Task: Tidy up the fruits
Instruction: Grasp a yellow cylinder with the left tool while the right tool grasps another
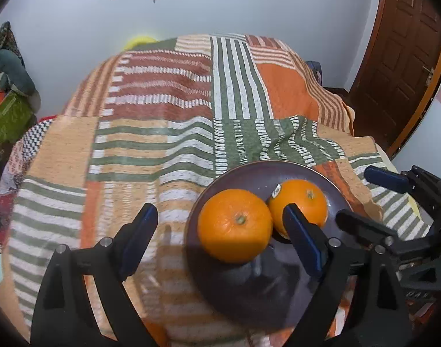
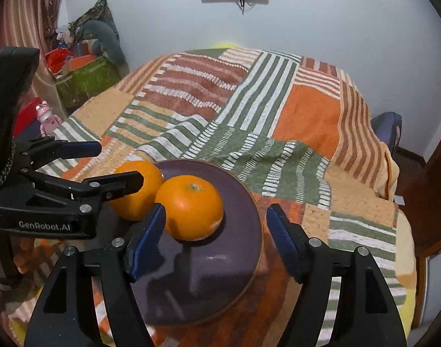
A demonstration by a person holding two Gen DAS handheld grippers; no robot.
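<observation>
Two round orange fruits were seen touching side by side on a dark purple round plate (image 1: 333, 193) at lower centre, the left orange (image 1: 234, 225) between the open left gripper (image 1: 220, 240) jaws, the right orange (image 2: 190, 206) between the open right gripper (image 2: 217, 240) jaws, neither pressed.

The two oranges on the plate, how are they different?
The left orange has no sticker showing; the right orange wears a small sticker near its top. The left orange sits by the plate's left rim; the right orange sits nearer its middle. Both are round, bright orange, stem-end up, side by side.
</observation>
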